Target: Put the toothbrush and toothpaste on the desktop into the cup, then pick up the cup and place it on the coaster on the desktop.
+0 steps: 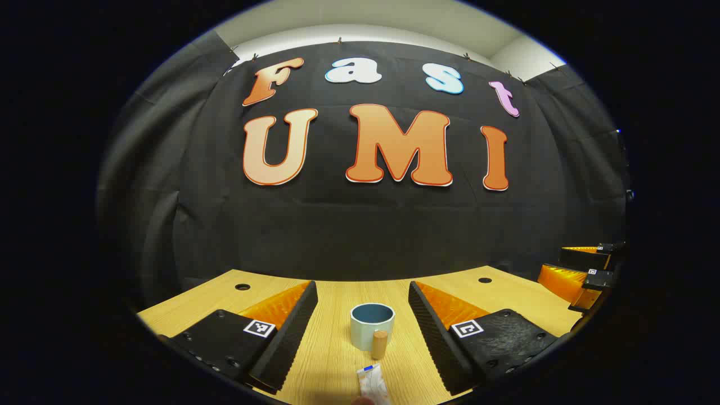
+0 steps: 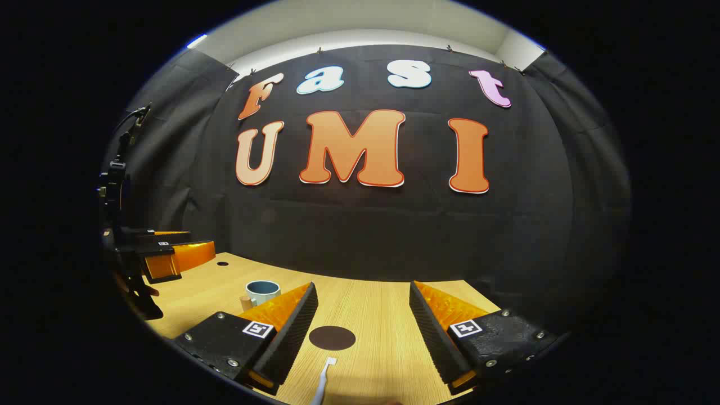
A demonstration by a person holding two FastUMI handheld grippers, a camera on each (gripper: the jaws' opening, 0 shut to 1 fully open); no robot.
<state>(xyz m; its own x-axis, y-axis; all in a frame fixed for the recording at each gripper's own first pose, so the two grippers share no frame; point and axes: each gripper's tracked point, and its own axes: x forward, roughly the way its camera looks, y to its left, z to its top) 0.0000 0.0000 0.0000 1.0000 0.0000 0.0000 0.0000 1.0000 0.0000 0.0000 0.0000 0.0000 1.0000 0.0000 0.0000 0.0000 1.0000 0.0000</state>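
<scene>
The cup [image 1: 372, 326] is a short, pale mug with a blue-grey inside, standing upright on the wooden desk [image 1: 326, 360]. Its wooden handle [image 1: 379, 343] points toward the left gripper [image 1: 363, 315], whose fingers are spread wide to either side of it, gripping nothing. Just in front of the handle lies the toothpaste [image 1: 374, 383], a small white tube with a blue mark and some print too small to read.

In the right gripper view the toothbrush [image 2: 323, 382] lies on the desk, white head pointing at the coaster [image 2: 332, 338], a dark round disc close beyond it. The right gripper [image 2: 363, 315] is also released, fingers wide apart. Square black-and-white markers sit on the gripper bodies.
</scene>
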